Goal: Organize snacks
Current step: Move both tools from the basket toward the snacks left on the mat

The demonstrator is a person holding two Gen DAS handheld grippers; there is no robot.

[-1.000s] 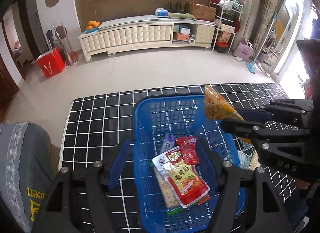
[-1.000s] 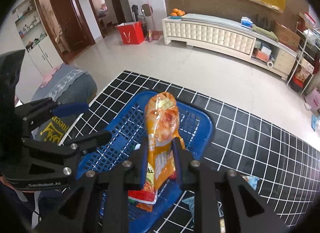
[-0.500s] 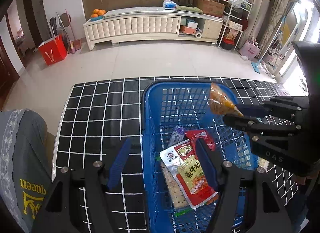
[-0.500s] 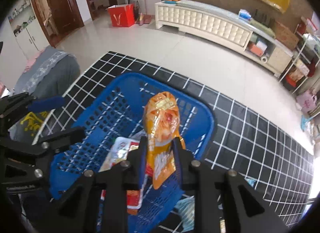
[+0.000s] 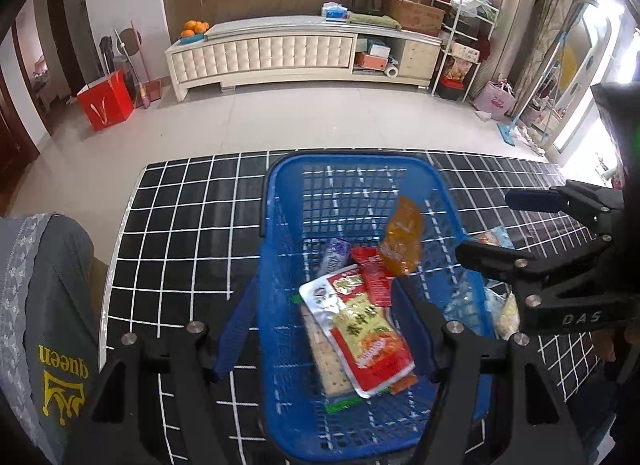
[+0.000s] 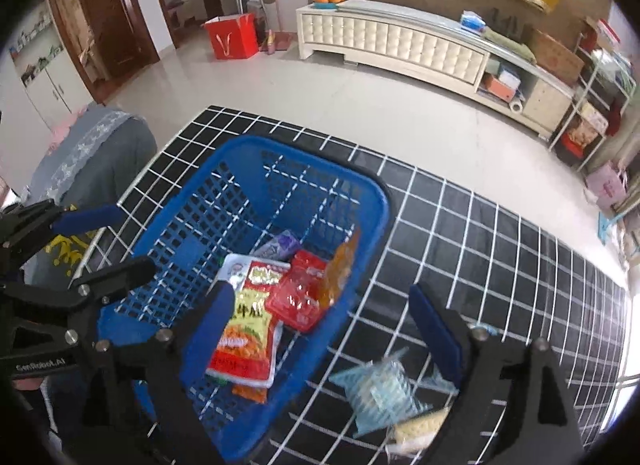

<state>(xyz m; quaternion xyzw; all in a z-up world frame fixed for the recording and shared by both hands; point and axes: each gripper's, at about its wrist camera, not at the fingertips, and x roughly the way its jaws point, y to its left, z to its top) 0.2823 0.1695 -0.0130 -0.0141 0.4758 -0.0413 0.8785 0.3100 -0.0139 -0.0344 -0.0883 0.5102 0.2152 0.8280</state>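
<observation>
A blue plastic basket (image 5: 276,201) (image 6: 376,205) stands on the black grid-patterned table. Several snack packs lie in it, with a red and yellow pack (image 5: 368,333) (image 6: 244,329) on top. An orange snack pack (image 5: 402,241) (image 6: 340,269) is loose in mid-air inside the basket, blurred by motion. My right gripper (image 6: 320,329) (image 5: 508,225) is open and empty above the basket's right rim. My left gripper (image 5: 320,329) (image 6: 100,233) is open and empty, its fingers (image 5: 236,325) straddling the basket's near left wall.
A pale blue snack pack (image 6: 380,389) and a yellowish one (image 6: 416,429) lie on the table right of the basket. A grey cushioned chair back (image 5: 44,305) stands at the table's left edge. A white TV cabinet (image 5: 304,49) lines the far wall.
My right gripper has opened and let go of the orange pack, which now falls into the basket. The left gripper has shifted slightly left and back.
</observation>
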